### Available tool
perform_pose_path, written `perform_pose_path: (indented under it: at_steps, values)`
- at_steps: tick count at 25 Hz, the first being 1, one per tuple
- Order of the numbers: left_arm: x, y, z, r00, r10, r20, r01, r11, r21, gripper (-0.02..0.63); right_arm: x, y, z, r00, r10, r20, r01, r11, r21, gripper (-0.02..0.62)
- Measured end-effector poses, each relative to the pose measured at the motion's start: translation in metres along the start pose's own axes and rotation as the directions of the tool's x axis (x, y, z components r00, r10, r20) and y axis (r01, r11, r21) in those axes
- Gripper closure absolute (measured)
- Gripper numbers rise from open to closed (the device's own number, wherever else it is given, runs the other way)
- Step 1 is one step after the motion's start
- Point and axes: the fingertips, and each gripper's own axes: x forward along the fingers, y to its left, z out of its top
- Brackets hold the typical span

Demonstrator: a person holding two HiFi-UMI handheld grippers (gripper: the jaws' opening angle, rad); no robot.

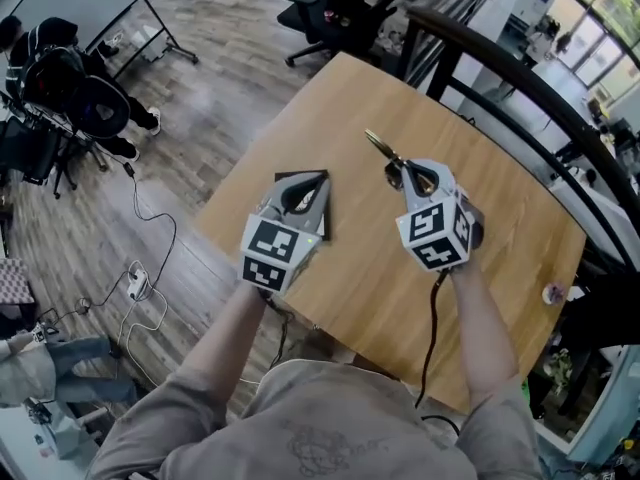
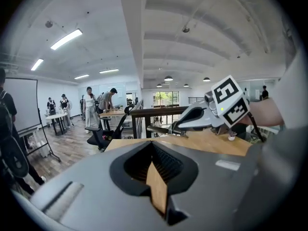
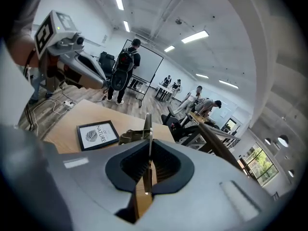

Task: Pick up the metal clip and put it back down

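Note:
A brass-coloured metal clip [image 1: 380, 146] sticks out of my right gripper [image 1: 400, 165], held over the middle of the wooden table [image 1: 500, 228]. In the right gripper view the jaws are shut on the clip's thin flat plate [image 3: 148, 126], and the clip's body [image 3: 129, 136] shows just beyond them. My left gripper [image 1: 318, 180] is beside it to the left, over a black-framed card [image 1: 322, 218]. Its jaws are shut with nothing between them. From the left gripper view, the right gripper [image 2: 179, 125] and the clip [image 2: 162, 130] hover above the table [image 2: 216, 143].
The framed card [image 3: 97, 134] reads "NATURE" and lies near the table's left edge. A dark railing [image 1: 520, 88] runs along the table's far right side. A small white object [image 1: 553, 293] sits at the right edge. An office chair [image 1: 325, 13] stands beyond the table. People stand far off.

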Motion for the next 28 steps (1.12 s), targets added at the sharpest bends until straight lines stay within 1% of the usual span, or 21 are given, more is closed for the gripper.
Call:
perform_pose_path:
  at_steps: [2, 7, 14, 17, 22, 25, 28]
  values:
    - [0.010, 0.012, -0.013, 1.000, 0.015, -0.009, -0.015, 0.999, -0.039, 0.606, 0.026, 0.008, -0.010, 0.999, 0.028, -0.028, -0.028, 1.000, -0.008, 0.583]
    - [0.039, 0.039, -0.050, 0.997, 0.024, -0.067, -0.029, 0.996, -0.080, 0.606, 0.089, 0.029, -0.043, 0.991, 0.077, -0.105, -0.080, 0.997, -0.021, 0.583]
    - [0.070, 0.065, -0.099, 0.988, 0.020, -0.150, -0.040, 0.990, -0.134, 0.606, 0.158, 0.055, -0.084, 0.973, 0.111, -0.201, -0.124, 0.991, -0.055, 0.583]
    - [0.078, 0.066, -0.117, 0.983, 0.004, -0.183, -0.033, 0.987, -0.156, 0.606, 0.177, 0.066, -0.094, 0.964, 0.133, -0.230, -0.155, 0.985, -0.079, 0.581]
    - [0.085, 0.068, -0.140, 0.976, -0.018, -0.217, -0.023, 0.982, -0.185, 0.606, 0.204, 0.083, -0.111, 0.949, 0.154, -0.276, -0.185, 0.979, -0.089, 0.581]
    - [0.085, 0.068, -0.149, 0.973, -0.024, -0.231, -0.022, 0.980, -0.196, 0.606, 0.211, 0.092, -0.117, 0.942, 0.154, -0.297, -0.192, 0.976, -0.103, 0.581]
    - [0.083, 0.070, -0.157, 0.970, -0.023, -0.242, -0.028, 0.978, -0.205, 0.606, 0.217, 0.098, -0.121, 0.941, 0.138, -0.308, -0.187, 0.973, -0.137, 0.580]
